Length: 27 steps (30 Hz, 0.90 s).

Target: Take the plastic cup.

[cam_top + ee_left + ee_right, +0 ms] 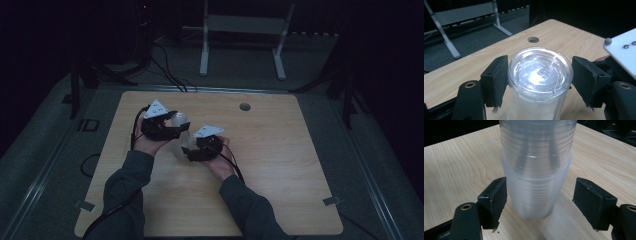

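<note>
A stack of clear plastic cups (pixel 536 170) stands upright on the wooden table (pixel 280 150). The left claw (pixel 539 80) is spread around its top, left pad touching. The right claw (pixel 540 202) is spread around its base, pads just clear.

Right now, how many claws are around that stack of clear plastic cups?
2. The left claw brackets the top of the cup stack; the right claw brackets its lower part, jaws apart from the wall.
</note>
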Each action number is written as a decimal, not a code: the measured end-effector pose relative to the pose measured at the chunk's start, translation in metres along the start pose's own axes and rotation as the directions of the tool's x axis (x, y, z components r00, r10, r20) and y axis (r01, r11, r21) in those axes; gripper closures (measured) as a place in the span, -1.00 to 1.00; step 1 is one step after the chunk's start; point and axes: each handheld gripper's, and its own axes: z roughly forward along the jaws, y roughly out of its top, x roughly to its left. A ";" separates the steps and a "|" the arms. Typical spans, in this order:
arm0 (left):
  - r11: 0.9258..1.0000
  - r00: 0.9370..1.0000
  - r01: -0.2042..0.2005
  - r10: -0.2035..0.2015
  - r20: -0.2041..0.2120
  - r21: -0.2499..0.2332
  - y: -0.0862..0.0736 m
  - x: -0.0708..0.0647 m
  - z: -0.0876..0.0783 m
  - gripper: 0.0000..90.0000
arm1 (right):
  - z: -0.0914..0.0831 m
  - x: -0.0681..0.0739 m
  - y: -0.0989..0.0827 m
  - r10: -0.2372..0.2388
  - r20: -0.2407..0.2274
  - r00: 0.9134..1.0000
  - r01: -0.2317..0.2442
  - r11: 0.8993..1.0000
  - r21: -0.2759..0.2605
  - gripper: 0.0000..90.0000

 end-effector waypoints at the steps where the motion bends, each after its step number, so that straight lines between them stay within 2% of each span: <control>1: 1.000 1.000 -0.003 0.003 -0.003 0.003 0.000 0.000 0.000 -0.24 | 0.000 0.000 0.000 0.002 0.002 1.000 -0.002 1.000 0.000 -0.41; 5: 1.000 1.000 0.004 -0.004 -0.013 0.005 0.001 0.001 -0.001 -0.12 | 0.001 -0.001 0.001 0.001 0.002 1.000 -0.001 1.000 -0.005 -0.41; 27: 1.000 1.000 0.027 -0.027 -0.005 -0.013 0.009 0.004 -0.007 -0.11 | 0.008 0.003 0.013 -0.032 -0.014 0.999 0.031 0.999 -0.039 -0.50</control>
